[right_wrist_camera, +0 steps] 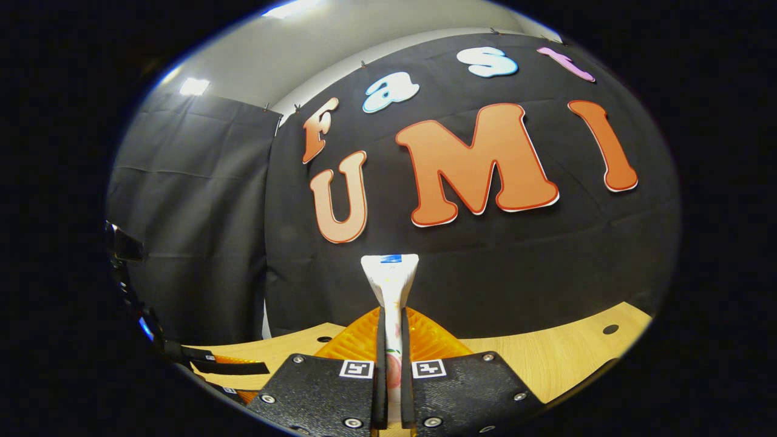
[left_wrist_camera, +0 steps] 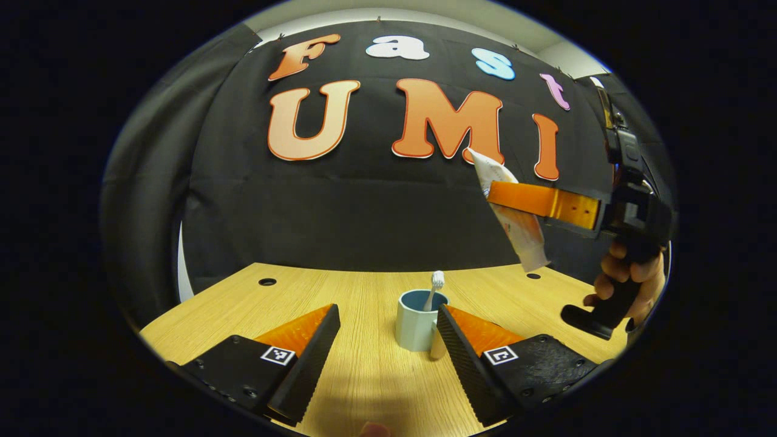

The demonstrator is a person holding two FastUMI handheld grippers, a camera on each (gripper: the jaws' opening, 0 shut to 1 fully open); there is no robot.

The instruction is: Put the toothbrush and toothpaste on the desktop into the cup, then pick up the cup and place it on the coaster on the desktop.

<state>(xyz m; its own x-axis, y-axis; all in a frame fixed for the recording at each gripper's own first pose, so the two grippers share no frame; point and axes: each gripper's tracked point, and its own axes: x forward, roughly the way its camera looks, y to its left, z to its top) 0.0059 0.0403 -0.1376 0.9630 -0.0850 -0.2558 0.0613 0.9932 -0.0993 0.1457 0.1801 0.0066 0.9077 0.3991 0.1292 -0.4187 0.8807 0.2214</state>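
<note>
The right gripper [right_wrist_camera: 391,364] pinches the toothpaste [right_wrist_camera: 390,276], with both fingers pressed flat on the tube. In the left gripper view the tube [left_wrist_camera: 515,212] hangs high in the air, above the cup [left_wrist_camera: 417,321] and off to one side of it. Its long way runs mostly up and down, tipped a bit, with the lower end pointing down at the desk [left_wrist_camera: 364,364]. So the tube must go sideways until it is over the cup's mouth, and then down (that is my guess at the next move). The cup stands upright on the desk, and the toothbrush [left_wrist_camera: 434,290] is already in it, leaning on the rim with its bristles up. The left gripper [left_wrist_camera: 388,349] has its fingers spread wide and holds nothing. It is low near the desk, with the cup just ahead between its fingers, so it is the nearer one to the cup. A hand [left_wrist_camera: 631,279] holds the right gripper's handle.
</note>
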